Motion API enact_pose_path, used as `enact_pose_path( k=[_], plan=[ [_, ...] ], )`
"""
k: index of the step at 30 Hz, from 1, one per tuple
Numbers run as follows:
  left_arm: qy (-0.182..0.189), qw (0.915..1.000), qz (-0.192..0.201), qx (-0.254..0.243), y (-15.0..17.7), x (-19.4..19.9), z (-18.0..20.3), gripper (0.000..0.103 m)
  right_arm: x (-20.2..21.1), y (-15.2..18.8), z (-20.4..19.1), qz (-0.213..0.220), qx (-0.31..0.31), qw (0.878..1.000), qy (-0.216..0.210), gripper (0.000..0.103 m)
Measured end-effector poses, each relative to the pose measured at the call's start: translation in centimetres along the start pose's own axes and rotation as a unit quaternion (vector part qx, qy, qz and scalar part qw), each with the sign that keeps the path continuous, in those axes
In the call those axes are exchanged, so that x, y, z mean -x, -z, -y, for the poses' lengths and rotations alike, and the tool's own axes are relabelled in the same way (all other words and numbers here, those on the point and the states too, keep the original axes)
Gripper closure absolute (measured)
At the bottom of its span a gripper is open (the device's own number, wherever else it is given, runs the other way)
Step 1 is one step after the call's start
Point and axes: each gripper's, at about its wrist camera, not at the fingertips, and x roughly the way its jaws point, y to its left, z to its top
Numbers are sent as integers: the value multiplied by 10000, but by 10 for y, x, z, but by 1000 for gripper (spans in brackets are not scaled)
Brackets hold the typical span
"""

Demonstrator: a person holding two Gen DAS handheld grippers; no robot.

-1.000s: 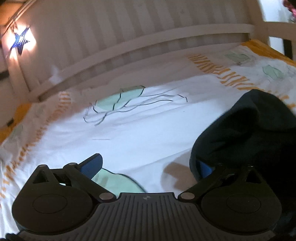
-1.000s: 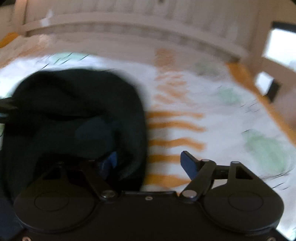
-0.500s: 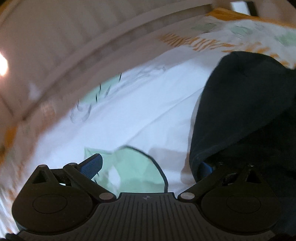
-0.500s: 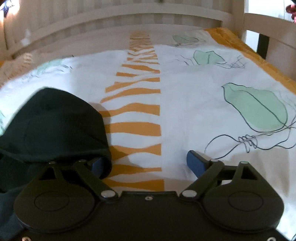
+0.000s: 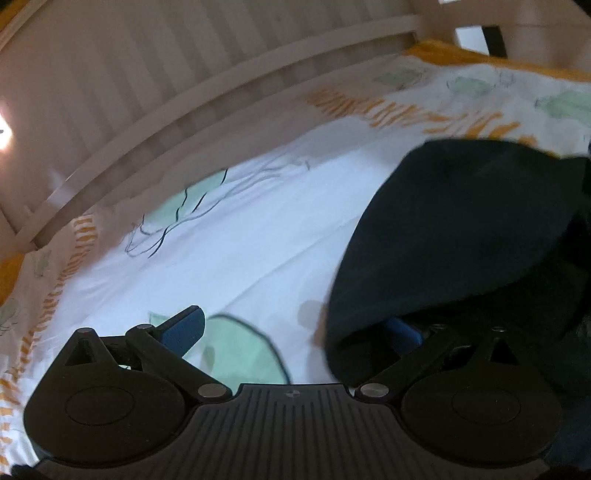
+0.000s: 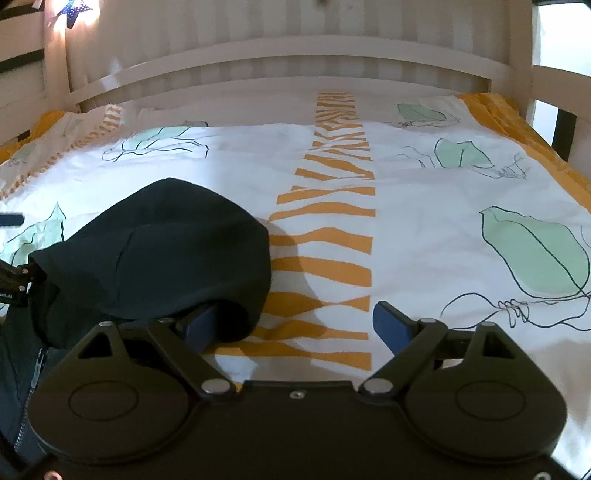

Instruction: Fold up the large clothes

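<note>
A dark navy hooded garment lies on the bed, its hood bulging up; it also shows in the right wrist view, with a zipper at the lower left. My left gripper is open; its right finger sits under the hood's edge, its left finger over bare sheet. My right gripper is open; its left finger is tucked under the hood's rim, its right finger over the sheet. The left gripper's body shows at the right wrist view's left edge.
The bed sheet is white with orange stripes and green leaf prints. A white slatted headboard stands at the far end. A bed rail post is at the right. A lit star lamp hangs at the upper left.
Both grippers stayed open at the hood's edges. The right wrist view has pulled back and steadied, showing more sheet. The left view has swung back so the hood sits further right.
</note>
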Motion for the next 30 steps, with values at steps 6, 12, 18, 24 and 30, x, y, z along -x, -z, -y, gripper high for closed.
enact_pose_path(
  k=[6, 12, 18, 24, 30],
  plan=[
    [-204, 9966, 27, 801, -3, -5, -26, 0, 2, -1, -4, 38, 30, 10000, -17, 13],
    [125, 9802, -433, 1930, 14, -27, -66, 0, 7, -6, -10, 164, 106, 9998, -59, 13],
    [611, 9410, -1003, 3174, 35, -47, -85, 0, 10, -10, -20, 282, 325, 9991, -68, 13],
    [582, 9610, -1218, 2412, 34, -47, -76, 0, -13, -5, -21, -517, 575, 9970, 73, 13],
    [1070, 9779, -1046, 1461, 31, -24, -83, 0, -3, -5, 29, -831, -374, 9954, -284, 13]
  ],
)
